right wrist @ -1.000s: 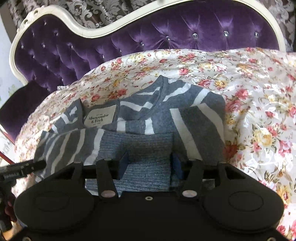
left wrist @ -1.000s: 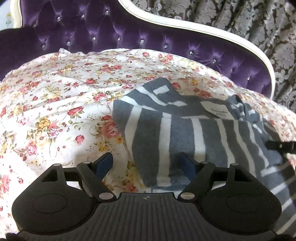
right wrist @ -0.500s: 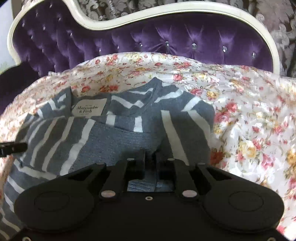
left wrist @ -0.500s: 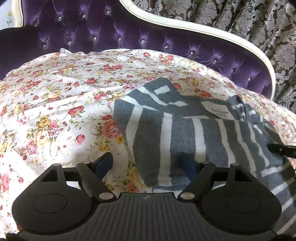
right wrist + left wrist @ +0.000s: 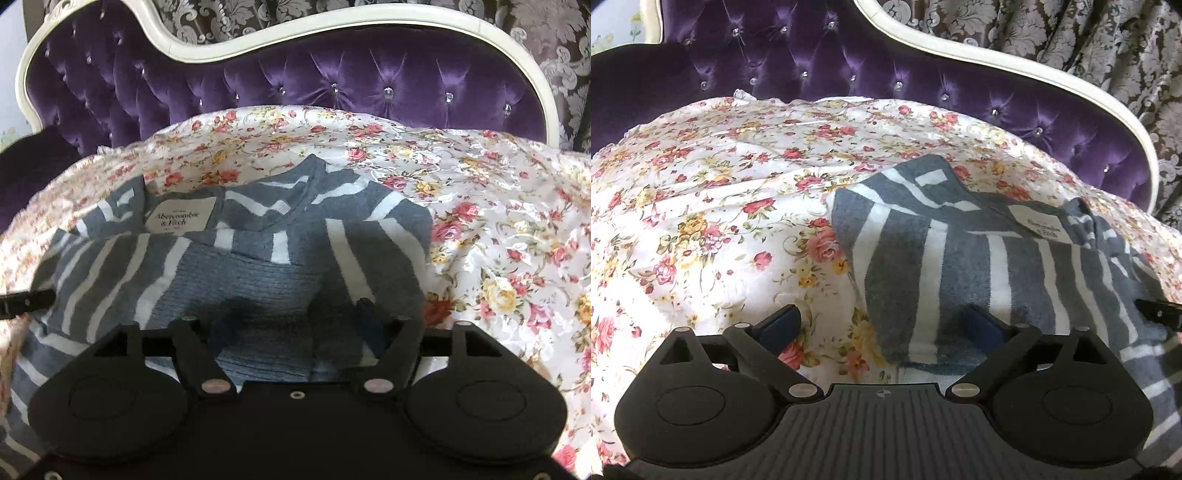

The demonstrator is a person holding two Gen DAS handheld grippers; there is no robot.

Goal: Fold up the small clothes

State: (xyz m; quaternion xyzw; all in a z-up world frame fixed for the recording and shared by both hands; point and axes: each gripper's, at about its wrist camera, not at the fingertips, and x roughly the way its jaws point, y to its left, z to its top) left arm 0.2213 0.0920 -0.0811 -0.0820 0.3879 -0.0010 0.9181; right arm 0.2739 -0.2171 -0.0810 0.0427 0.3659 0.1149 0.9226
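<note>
A grey-and-white striped top (image 5: 960, 266) with a white neck label (image 5: 1039, 221) lies partly folded on the floral sheet (image 5: 701, 206). My left gripper (image 5: 882, 325) hovers at its lower left corner; the jaws are opening wide, and the corner lies loose between them without the pads pressing on it. In the right wrist view the striped top (image 5: 369, 236) shows a ribbed blue-grey panel (image 5: 258, 280). My right gripper (image 5: 293, 325) stands over that panel, its jaws opening, with cloth below them and nothing pinched.
A purple tufted backrest (image 5: 332, 81) with a cream frame (image 5: 258, 26) rises behind the sheet, and patterned curtains (image 5: 1071, 33) hang beyond it. The other gripper's black tip pokes in at the right edge (image 5: 1160, 310) and at the left edge (image 5: 22, 301).
The right jaws pinched nearly shut on the ribbed cloth half a second ago and have now spread apart. The left jaws have widened. The top lies where it was.
</note>
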